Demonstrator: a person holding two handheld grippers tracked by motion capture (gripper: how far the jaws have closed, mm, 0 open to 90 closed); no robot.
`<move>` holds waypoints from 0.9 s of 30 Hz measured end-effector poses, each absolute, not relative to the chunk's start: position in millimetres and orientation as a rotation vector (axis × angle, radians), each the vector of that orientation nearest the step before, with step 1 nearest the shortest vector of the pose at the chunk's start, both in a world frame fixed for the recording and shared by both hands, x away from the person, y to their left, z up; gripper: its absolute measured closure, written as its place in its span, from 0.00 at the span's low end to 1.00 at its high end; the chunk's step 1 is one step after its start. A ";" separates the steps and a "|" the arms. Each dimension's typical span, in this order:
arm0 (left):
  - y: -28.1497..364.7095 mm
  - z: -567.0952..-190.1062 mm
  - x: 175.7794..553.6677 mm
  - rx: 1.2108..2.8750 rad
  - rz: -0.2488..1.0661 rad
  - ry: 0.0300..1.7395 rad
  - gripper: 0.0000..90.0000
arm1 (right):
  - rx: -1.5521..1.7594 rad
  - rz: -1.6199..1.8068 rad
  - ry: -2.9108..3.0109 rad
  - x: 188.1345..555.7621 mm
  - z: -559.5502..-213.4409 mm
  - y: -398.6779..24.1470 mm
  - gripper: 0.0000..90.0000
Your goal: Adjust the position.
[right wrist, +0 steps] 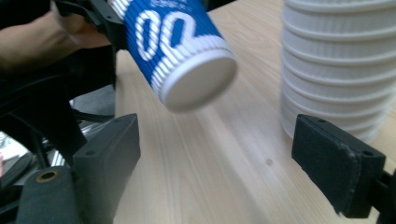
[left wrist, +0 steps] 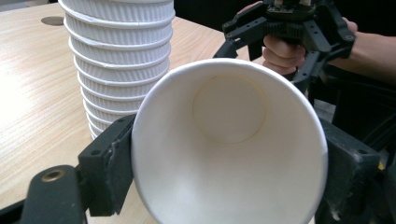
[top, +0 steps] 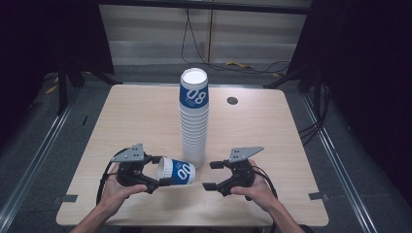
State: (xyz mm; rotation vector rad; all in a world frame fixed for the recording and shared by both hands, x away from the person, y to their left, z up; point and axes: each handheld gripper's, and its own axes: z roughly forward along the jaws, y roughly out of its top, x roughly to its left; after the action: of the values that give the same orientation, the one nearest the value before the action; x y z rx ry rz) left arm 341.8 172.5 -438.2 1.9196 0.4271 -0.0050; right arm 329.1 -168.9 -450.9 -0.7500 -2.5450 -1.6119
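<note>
wood surface point(top: 136, 121) carries 1 tall stack of cups point(top: 194, 121), standing upright near the middle, all nested, top cup blue with white "08". the stack looks finished as far as it goes; judging from that, most cups are already on it and 1 loose cup is left to go on top or has just come off, cannot tell which.

the loose cup point(top: 176, 171) is off the surface, lying on its side in the left gripper point(top: 158, 171), just beside the foot of the stack. fingers point(left wrist: 109, 165) of the left gripper press on the rim from both sides, so it grips the cup. mouth points back at the left hand, base points toward the right gripper point(top: 214, 175).

right gripper: fingers point(right wrist: 338, 163) stand wide apart, nothing between them, near the cup base point(right wrist: 198, 80) but apart from it.

cup look: ribbed blue paper sleeve with white "00", white rolled rim, plain white inside point(left wrist: 229, 154), flat white base. light, thin wall, probably squashes if squeezed hard.
</note>
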 end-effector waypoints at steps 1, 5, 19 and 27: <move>174.4 -435.8 341.0 1.934 0.007 0.415 0.20 | -0.766 -1.606 -2.561 328.0 -451.0 -171.8 0.18; 182.8 -429.8 341.3 1.941 0.029 0.440 0.20 | -0.854 -1.621 -2.588 321.6 -453.6 -189.8 0.18; 207.1 -423.1 360.8 2.007 0.097 0.584 0.20 | -1.128 -1.698 -2.642 326.8 -449.7 -215.3 0.19; 216.0 -413.9 373.4 2.076 0.161 0.648 0.20 | -1.165 -1.682 -2.637 328.4 -452.7 -220.7 0.19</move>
State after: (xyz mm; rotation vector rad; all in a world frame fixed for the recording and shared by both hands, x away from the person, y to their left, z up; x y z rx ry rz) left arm 373.4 216.0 -413.9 2.0765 0.6478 0.1612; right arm 328.4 -220.7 -452.7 -1.1650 -2.6373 -1.6818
